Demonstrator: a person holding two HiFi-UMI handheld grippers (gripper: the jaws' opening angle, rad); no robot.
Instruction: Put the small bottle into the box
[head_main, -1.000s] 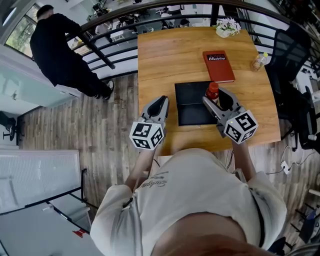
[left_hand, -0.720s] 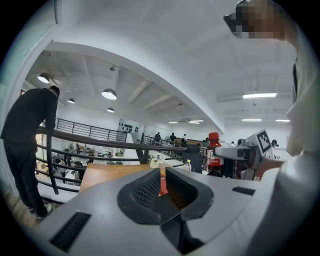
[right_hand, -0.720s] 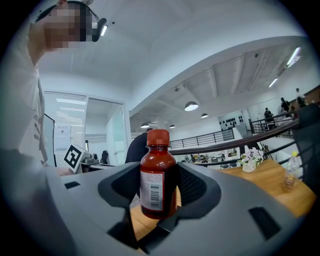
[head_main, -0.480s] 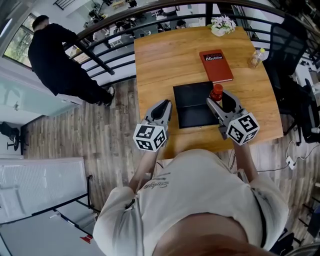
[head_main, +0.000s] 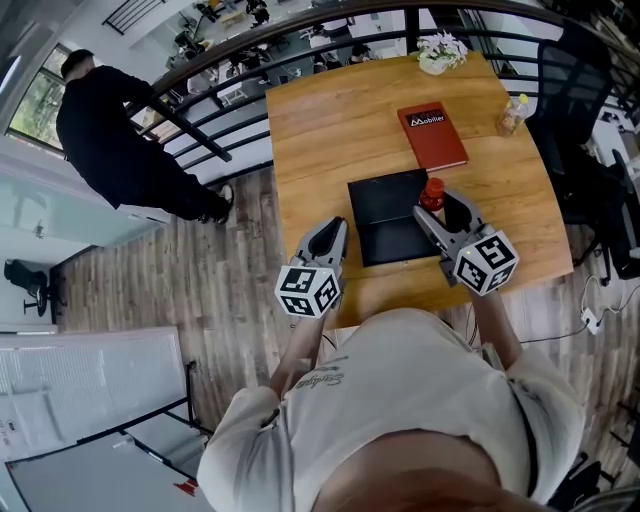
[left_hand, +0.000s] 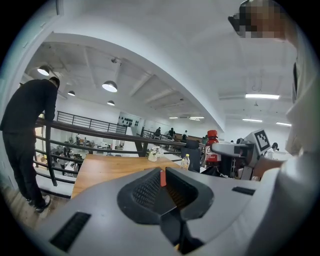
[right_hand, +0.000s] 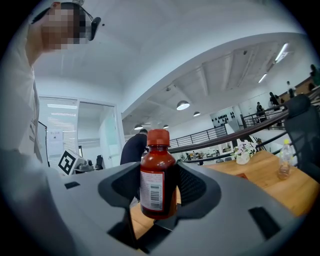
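Of two grippers, the left gripper (head_main: 334, 228) at the table's (head_main: 320, 130) 7 o'clock edge has its jaws together on nothing, the one box (head_main: 380, 215) looks unfilled, and the one small bottle (head_main: 432, 187) sits upright, clamped in the right gripper (head_main: 437, 205) at the box's 3 o'clock edge, so lowering and release seemingly remain.

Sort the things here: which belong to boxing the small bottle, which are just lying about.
For the job: small bottle, right hand-held gripper holding it, black box.
Lying about: red book, potted flowers, yellowish drink bottle.
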